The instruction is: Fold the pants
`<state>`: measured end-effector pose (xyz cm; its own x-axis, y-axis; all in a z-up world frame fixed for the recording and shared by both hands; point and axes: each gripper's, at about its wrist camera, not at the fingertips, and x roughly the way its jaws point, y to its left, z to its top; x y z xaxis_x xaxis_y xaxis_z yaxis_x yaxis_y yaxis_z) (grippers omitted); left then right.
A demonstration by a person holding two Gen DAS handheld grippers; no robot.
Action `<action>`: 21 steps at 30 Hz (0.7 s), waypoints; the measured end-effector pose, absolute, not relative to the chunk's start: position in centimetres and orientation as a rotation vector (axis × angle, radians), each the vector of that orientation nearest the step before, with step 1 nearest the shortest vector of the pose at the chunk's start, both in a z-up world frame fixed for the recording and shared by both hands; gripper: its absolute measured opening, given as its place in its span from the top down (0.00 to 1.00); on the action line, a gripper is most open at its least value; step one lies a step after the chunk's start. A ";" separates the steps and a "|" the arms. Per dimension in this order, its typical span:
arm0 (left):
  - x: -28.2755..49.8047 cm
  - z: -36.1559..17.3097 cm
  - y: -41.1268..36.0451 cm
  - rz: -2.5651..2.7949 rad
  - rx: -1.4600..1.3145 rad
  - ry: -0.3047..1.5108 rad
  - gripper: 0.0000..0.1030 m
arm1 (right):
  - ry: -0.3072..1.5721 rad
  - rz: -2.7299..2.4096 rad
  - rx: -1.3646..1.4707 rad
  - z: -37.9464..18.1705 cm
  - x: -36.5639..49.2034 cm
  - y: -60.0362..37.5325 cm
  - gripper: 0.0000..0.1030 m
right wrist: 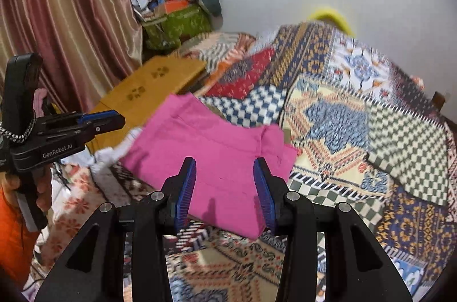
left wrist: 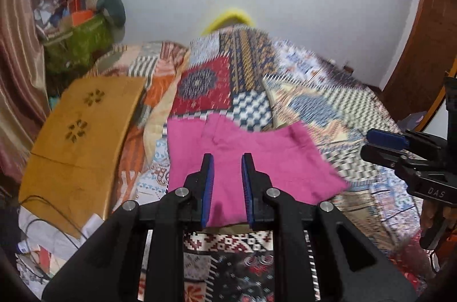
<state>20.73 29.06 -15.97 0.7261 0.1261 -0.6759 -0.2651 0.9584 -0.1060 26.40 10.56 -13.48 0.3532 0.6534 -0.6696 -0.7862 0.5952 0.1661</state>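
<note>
The pink pants (left wrist: pixel 257 156) lie folded into a flat rectangle on the patterned bedspread (left wrist: pixel 328 102). My left gripper (left wrist: pixel 227 159) hovers above their near edge, open and empty. The right gripper also shows at the right edge of the left wrist view (left wrist: pixel 371 143). In the right wrist view the pants (right wrist: pixel 217 148) lie just ahead, and my right gripper (right wrist: pixel 224 167) is open and empty above their near part. The left gripper shows at the left of that view (right wrist: pixel 114 119), held in a hand.
An orange-brown lap table (left wrist: pixel 80 136) lies left of the pants, also in the right wrist view (right wrist: pixel 148 90). A green bag of clutter (left wrist: pixel 80 42) sits by the striped curtain (right wrist: pixel 65 25). A yellow object (left wrist: pixel 228 16) shows behind the bedspread mound. White cloth (right wrist: pixel 114 153) lies left of the pants.
</note>
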 end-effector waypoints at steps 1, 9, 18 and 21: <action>20.1 -15.0 28.5 0.215 -0.192 0.709 0.83 | 0.750 0.942 -0.193 -12.8 26.0 10.3 0.63; 13.9 -7.9 23.7 0.215 -0.132 0.558 0.83 | 0.588 0.974 -0.165 -6.5 20.6 7.7 0.63; 6.0 -2.5 18.0 0.215 -0.080 0.390 0.83 | 0.398 1.000 -0.103 -1.2 14.0 3.6 0.63; 3.7 -1.4 16.3 0.231 -0.055 0.341 0.76 | 0.354 1.013 -0.076 -0.2 12.0 2.4 0.63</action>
<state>3.70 16.32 -1.40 0.9161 0.2156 -0.3379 -0.2341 0.9721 -0.0145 12.01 2.36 -0.19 0.4778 0.8162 -0.3249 -0.8407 0.5321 0.1005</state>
